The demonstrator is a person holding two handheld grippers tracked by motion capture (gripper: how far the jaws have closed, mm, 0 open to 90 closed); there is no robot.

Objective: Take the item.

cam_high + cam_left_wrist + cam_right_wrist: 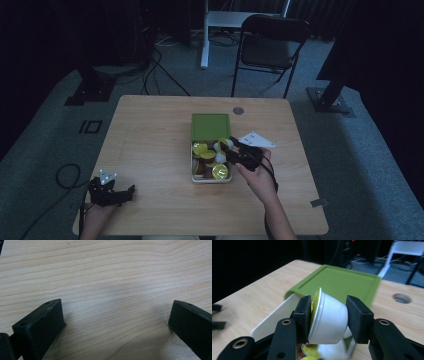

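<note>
My right hand-held gripper (328, 320) squeezes a little white cup (327, 318) sideways, lid to bottom. It looks light and thin, so I squeeze softly.

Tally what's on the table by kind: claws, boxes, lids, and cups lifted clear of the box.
Black hand-held claws: 2, the left claw and the right claw
White rectangular plastic box: 1
Green square lid: 1
White plastic cup with yellow foil top, gripped by the right claw: 1
Total: 5
The cups left in the box are too dim to count.
</note>
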